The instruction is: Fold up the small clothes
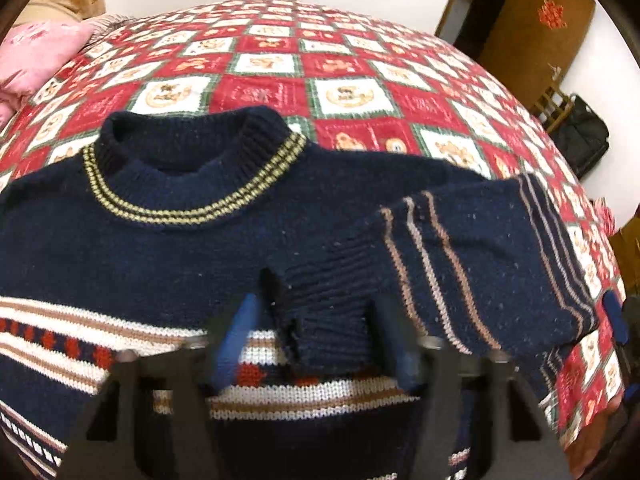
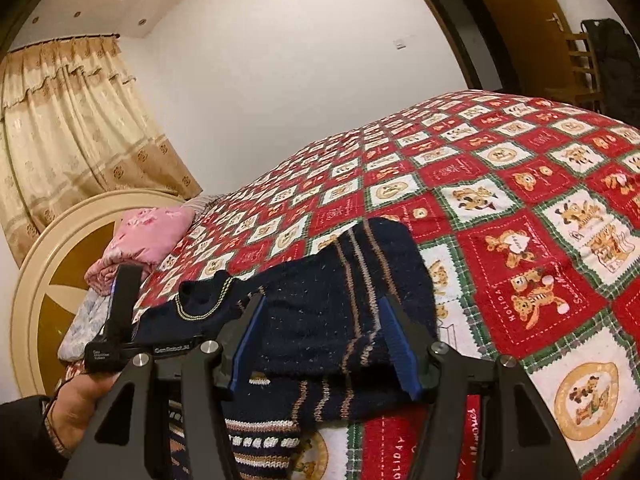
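Left wrist view: my left tool point(image 1: 316, 332) pinches the ribbed cuff point(image 1: 320, 300) of the navy striped sweater point(image 1: 120, 248) lying flat on the bed point(image 1: 340, 60). The folded sleeve runs rightward toward my right tool point(image 2: 320, 340), half open around its bend, grip uncertain.

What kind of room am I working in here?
Most likely a bedroom: a bed under a red teddy-bear quilt, a pink pillow by the round headboard, and curtains.
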Tool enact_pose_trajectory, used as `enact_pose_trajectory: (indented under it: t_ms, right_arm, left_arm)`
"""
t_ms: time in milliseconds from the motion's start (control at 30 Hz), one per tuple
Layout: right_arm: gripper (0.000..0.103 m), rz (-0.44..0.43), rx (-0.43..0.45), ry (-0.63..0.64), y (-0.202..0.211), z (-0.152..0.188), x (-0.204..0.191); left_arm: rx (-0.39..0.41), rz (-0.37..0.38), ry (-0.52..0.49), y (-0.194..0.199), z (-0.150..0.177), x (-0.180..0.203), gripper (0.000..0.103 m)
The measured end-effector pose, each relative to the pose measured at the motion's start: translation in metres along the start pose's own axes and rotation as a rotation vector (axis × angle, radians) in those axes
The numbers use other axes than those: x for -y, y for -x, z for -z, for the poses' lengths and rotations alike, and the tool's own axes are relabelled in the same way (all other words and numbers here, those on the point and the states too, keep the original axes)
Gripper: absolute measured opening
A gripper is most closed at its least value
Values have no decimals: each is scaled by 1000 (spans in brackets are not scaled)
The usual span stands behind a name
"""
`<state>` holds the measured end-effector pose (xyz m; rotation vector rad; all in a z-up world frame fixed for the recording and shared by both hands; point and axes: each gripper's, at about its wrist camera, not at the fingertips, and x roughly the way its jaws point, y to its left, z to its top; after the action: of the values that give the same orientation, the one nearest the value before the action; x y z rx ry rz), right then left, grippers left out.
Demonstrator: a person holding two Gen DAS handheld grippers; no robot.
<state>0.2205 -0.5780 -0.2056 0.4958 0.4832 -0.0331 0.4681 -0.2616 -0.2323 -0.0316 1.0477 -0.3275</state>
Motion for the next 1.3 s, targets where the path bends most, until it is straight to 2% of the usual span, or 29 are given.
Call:
enact_pose_trajectory:
  t_ms: [33, 100, 300, 467, 600, 867, 1000, 1200, 1300]
  right_arm:
    - [59, 1, 0, -6, 0, 0, 1]
    - [59, 3, 4, -14, 1, -1, 3]
    - [59, 17, 13, -22, 3, -2, 5]
    - [59, 20, 22, -24, 5, -2, 6]
    - [59, 16, 29, -12, 7, -2, 2]
    - [59, 3, 18, 7, 4, 1, -4]
    - [59, -30, -30, 22, -3, 4, -8]
    - [59, -72, -143, 123, -18, 17, -35]
    - [59, -47, -200, 175, -26, 23, -46]
  left_arm:
    - [1, 16, 2, 3, -2, -1, 14]
    - [18, 68, 1, 11, -6, -3, 11]
    - [71, 112, -24, 43, -19, -7, 10]
    - [105, 102, -27, 63, -26, -19, 10]
    - [111, 111, 4, 78, -29, -45, 10]
    - [127, 47, 46, 97, -28, -95, 10]
    - [128, 17, 53, 101, -25, -114, 10]
    - [97, -16, 71, 87, -14, -138, 10]
    - [89, -36, 84, 77, -14, -148, 10]
